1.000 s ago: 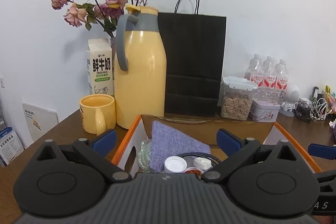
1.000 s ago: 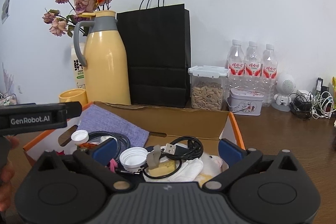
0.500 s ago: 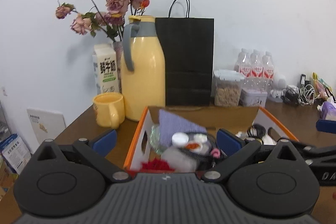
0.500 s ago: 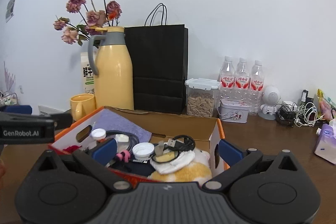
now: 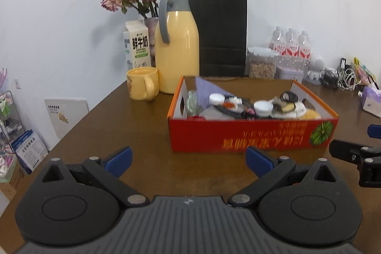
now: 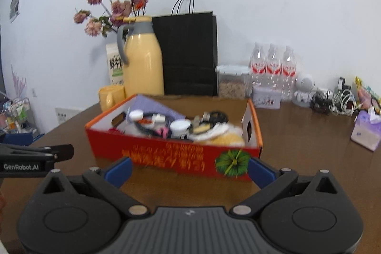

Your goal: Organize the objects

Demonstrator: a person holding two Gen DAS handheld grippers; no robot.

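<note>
Left gripper [image 5: 188, 160] and right gripper [image 6: 189, 168] are hovering low over the table [image 5: 133, 135], jaws spread, holding nothing. Red box [image 5: 252, 136] is sitting straight ahead, long axis crosswise, roughly equally near both; clutter is filling it.

Red box [image 6: 181, 158] lettering is blurred; items inside [image 5: 240, 106] overlap, hard to identify

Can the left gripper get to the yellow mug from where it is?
Probably yes. The left gripper is open and empty, and only bare table lies between it and the yellow mug, which stands left of the red box, so the box isn't in the way.
</note>
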